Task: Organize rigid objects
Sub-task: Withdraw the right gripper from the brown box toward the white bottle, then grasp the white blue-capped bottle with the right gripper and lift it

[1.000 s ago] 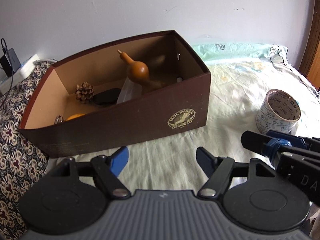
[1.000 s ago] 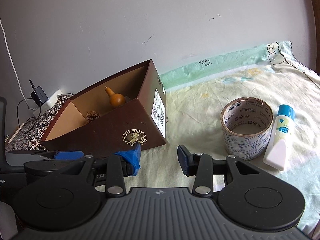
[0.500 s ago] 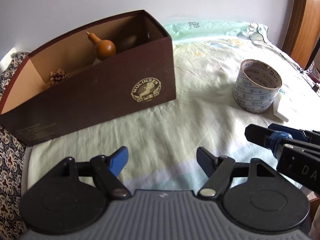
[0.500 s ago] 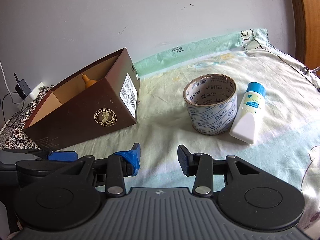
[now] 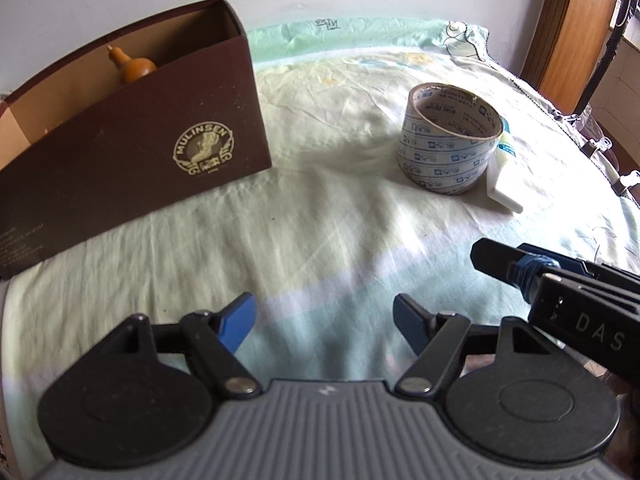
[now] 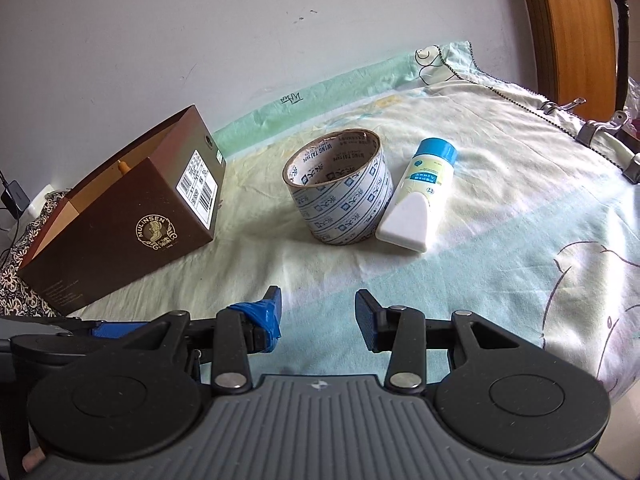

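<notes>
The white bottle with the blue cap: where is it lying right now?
In the right wrist view the white bottle lies on the bedsheet, right of centre, touching the tape roll, its blue cap toward the wall.

Soft daylight filled both views, bright on the pale bed sheet [image 6: 500,216] and the white wall [image 6: 200,20], with no harsh glare. The tape roll [image 5: 448,148] and the brown box [image 5: 132,140] cast faint, diffuse shadows on the sheet. Fisheye distortion bent the edges and darkened the corners, and focus was mostly sharp.
</notes>
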`<state>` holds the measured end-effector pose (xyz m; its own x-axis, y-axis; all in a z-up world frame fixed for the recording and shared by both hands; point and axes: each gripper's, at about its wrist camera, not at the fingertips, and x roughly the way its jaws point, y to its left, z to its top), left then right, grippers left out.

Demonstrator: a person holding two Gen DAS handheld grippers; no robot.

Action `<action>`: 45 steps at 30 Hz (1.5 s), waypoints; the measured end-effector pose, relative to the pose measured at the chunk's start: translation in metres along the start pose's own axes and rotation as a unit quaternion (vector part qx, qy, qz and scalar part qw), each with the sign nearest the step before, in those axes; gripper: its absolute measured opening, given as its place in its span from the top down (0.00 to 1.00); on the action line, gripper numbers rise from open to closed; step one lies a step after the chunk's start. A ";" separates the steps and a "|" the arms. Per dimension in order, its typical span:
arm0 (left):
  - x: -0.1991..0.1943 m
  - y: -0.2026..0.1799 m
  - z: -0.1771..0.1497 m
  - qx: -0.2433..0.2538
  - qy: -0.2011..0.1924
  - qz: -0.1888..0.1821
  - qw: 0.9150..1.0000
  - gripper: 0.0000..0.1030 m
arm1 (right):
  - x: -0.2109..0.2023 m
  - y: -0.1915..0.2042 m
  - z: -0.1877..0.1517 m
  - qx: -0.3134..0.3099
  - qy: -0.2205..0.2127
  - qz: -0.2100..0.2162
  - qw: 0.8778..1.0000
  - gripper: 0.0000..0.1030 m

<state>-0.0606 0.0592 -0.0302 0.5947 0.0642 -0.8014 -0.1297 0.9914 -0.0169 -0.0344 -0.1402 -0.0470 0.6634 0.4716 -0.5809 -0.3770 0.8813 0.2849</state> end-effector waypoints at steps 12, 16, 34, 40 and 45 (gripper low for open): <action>0.011 -0.009 -0.006 0.000 0.011 -0.019 1.000 0.26 | 0.003 -0.018 -0.008 0.024 0.005 0.003 1.000 0.76; 0.011 -0.010 -0.007 0.003 0.006 -0.025 1.000 0.26 | 0.004 -0.022 -0.010 0.032 0.005 0.004 0.999 0.76; 0.009 -0.026 -0.009 0.034 -0.022 -0.070 0.997 0.18 | 0.001 -0.035 -0.009 0.059 -0.003 0.025 0.998 0.82; 0.000 -0.038 0.002 0.072 -0.056 -0.094 0.991 0.18 | -0.010 -0.045 0.006 0.034 -0.040 0.006 0.999 0.81; -0.002 -0.058 0.022 0.099 -0.080 -0.120 0.985 0.18 | -0.004 -0.066 0.027 0.046 -0.053 -0.019 0.997 0.81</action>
<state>-0.0370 0.0044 -0.0148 0.7094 -0.1722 -0.6835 0.1770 0.9821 -0.0638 0.0055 -0.1995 -0.0426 0.7433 0.4333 -0.5096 -0.2919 0.8956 0.3357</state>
